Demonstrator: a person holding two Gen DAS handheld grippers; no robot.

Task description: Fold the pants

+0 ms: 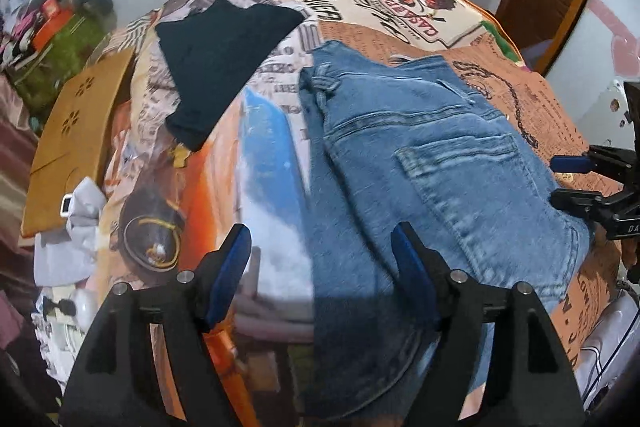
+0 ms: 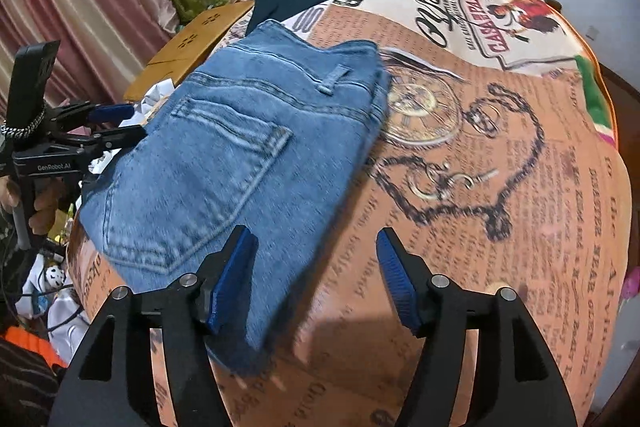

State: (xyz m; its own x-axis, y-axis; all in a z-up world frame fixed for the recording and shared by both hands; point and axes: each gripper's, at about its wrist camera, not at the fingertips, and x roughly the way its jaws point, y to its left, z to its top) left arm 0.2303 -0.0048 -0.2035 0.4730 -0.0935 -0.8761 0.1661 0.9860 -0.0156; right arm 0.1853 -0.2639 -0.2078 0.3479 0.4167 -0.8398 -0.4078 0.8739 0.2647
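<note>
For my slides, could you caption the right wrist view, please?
Open right claw above folded blue jeans on a printed bedspread.

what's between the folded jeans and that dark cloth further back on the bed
Only bare printed bedspread. In the left wrist view a strip of its newspaper pattern separates the jeans from the dark cloth; nothing else lies on that stretch.

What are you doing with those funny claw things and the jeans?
A person is folding pants with a handheld gripper in each hand. The blue denim jeans lie folded into a compact bundle, back pocket up, on the printed newspaper-pattern bedspread. The left gripper and the right gripper are both open, holding nothing. A dark folded garment lies farther back.
</note>
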